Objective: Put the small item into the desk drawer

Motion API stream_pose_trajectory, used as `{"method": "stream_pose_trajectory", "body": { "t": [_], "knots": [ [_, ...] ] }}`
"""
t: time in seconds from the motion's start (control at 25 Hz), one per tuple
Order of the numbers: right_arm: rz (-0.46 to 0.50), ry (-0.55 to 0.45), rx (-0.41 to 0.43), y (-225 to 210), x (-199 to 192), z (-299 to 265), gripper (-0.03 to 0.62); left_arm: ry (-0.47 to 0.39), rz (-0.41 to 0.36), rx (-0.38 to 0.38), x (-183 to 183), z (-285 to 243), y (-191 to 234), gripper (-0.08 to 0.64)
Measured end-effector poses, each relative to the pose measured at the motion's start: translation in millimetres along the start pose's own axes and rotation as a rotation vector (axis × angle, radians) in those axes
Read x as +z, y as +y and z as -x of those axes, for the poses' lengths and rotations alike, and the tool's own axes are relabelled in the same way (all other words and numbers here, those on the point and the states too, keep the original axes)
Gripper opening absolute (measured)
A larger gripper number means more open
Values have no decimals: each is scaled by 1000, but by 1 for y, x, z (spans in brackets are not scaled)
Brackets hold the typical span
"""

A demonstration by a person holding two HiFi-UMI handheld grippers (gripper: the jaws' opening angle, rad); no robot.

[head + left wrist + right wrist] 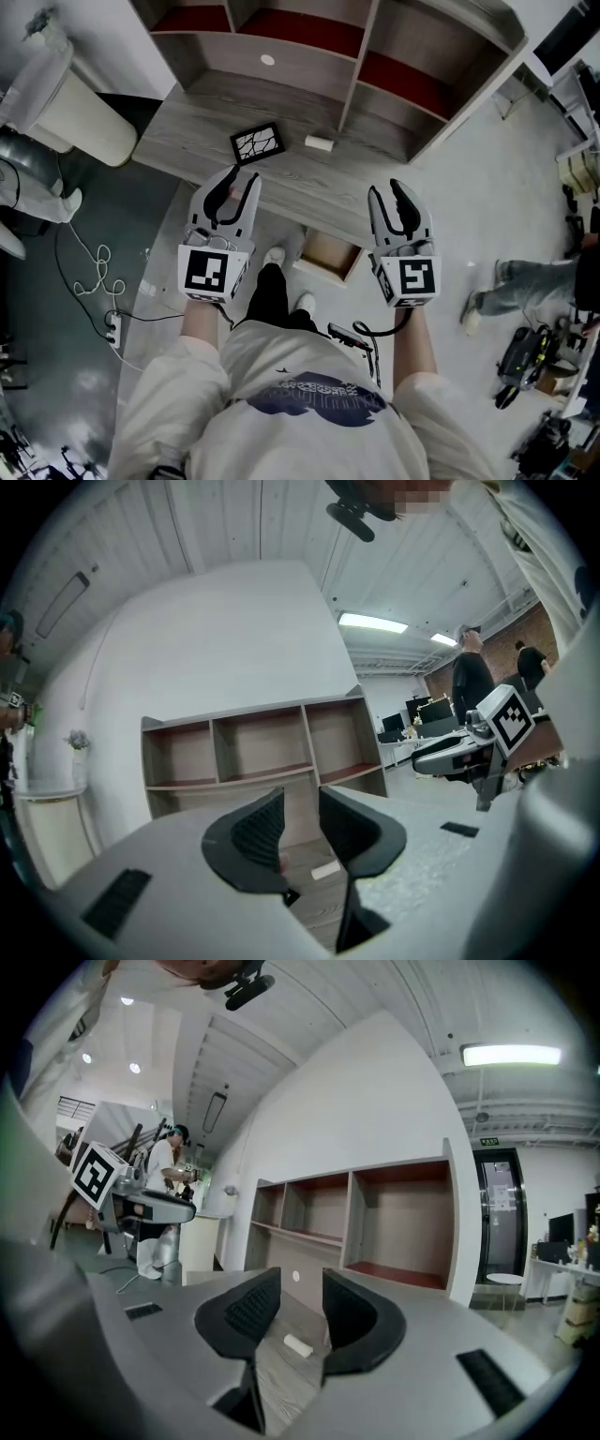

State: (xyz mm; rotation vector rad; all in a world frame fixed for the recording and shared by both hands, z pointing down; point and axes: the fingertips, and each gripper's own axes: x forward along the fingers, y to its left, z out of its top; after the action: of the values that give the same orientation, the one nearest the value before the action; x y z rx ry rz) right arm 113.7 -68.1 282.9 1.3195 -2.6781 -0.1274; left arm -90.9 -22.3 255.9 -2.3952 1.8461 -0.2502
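The small item, a white block, lies on the grey wooden desk near the hutch divider. It also shows past the jaws in the left gripper view and the right gripper view. My left gripper hovers over the desk's front edge, open, with nothing between its jaws. My right gripper hangs at the front edge further right, also open and empty. A tan open box shape shows below the desk front between the grippers; whether it is the drawer I cannot tell.
A black-framed tile lies left of the white block. The shelf hutch stands along the desk's back. A white rounded bin and floor cables are at the left. A person's legs and gear are at the right.
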Motion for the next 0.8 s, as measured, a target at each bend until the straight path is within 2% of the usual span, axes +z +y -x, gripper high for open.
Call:
{"method": "stream_pose_trajectory", "body": {
  "t": [0.44, 0.8],
  "knots": [
    [188, 320, 162, 4, -84, -125, 166, 121, 37, -143, -61, -93, 25, 140],
    [353, 593, 329, 12, -161, -223, 173, 175, 92, -179, -97, -135, 69, 140]
  ]
}}
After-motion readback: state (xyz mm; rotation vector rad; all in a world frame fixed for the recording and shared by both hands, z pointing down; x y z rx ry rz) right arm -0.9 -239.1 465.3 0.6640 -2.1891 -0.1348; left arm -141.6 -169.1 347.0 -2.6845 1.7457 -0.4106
